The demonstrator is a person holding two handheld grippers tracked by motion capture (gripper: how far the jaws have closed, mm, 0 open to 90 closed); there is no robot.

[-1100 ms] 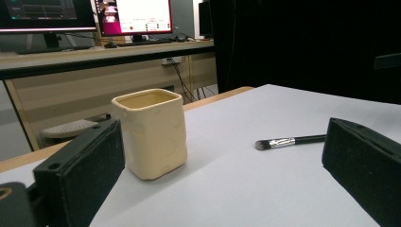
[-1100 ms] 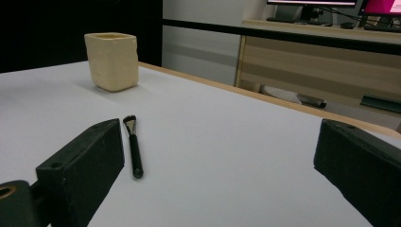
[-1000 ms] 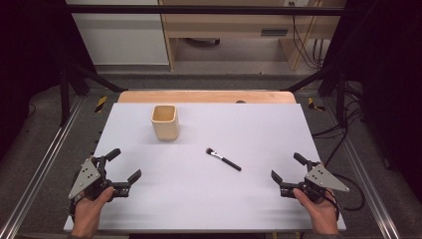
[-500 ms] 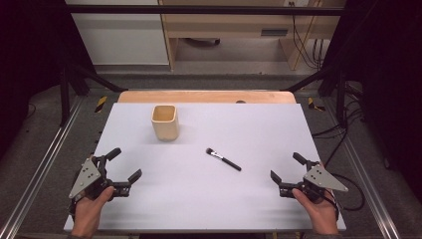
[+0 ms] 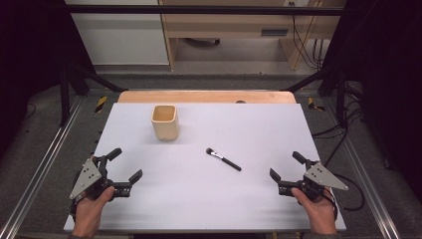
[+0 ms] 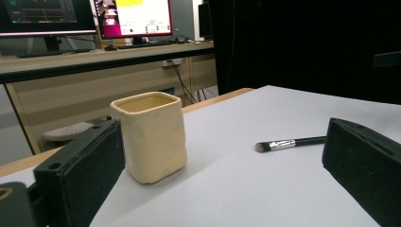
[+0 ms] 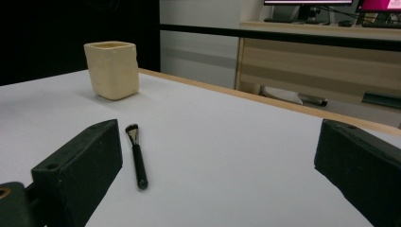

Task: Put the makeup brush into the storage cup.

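- Step, as judged: start; nothing is grasped. Your left gripper (image 5: 123, 169) and right gripper (image 5: 287, 172) rest at the near corners, jaws wide and empty.
- The small black-handled makeup brush (image 5: 223, 159) lies flat mid-table, nearer your right gripper.
- Next move likely calls for closing across its thin handle.
- The cream square-sided ceramic cup (image 5: 165, 122) stands upright, well apart from the brush; what shows of its inside looks empty.
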